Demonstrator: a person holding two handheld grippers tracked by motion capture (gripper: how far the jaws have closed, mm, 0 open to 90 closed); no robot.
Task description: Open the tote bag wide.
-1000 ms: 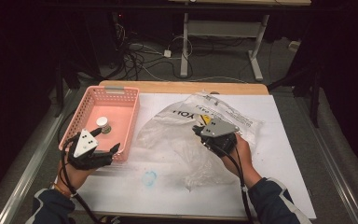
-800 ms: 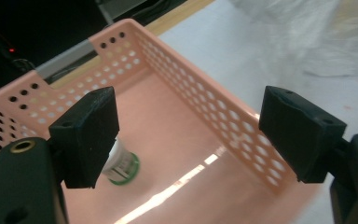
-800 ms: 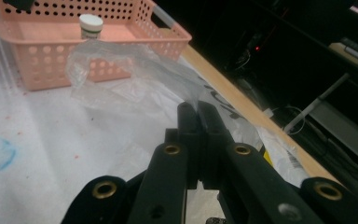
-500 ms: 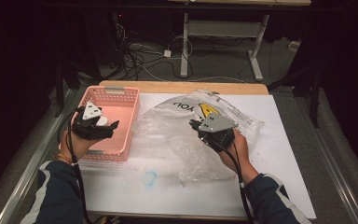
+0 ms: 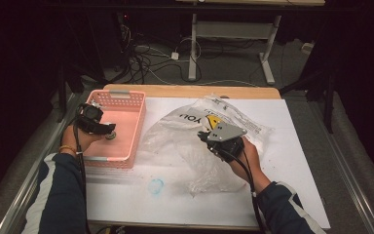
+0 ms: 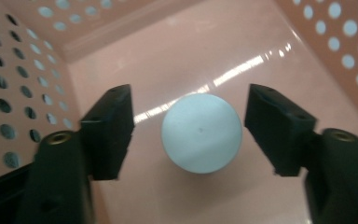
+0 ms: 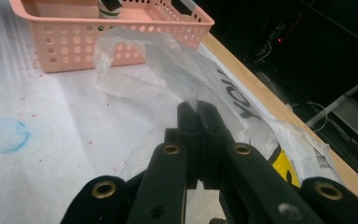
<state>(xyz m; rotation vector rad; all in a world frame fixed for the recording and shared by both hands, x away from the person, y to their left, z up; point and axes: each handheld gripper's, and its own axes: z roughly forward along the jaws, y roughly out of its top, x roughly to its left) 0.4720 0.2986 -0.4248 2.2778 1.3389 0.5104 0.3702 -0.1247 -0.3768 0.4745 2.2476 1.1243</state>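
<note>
1. Reaching into the pink basket [image 5: 126,146], your left gripper [image 6: 189,133] has the white ball-like thing [image 6: 200,133] between its fingers [image 6: 109,130]; they've just been closing but remain apart from it, nothing gripped.
2. Your right gripper [image 7: 198,116] has its fingers pinched tight on the clear plastic bag [image 5: 195,146], lying crumpled on the worktop [image 5: 292,195] just beside the basket.
3. Progress: bag held, ball not yet grabbed. Left, likely: close, lift it out, put it in the bag.
</note>
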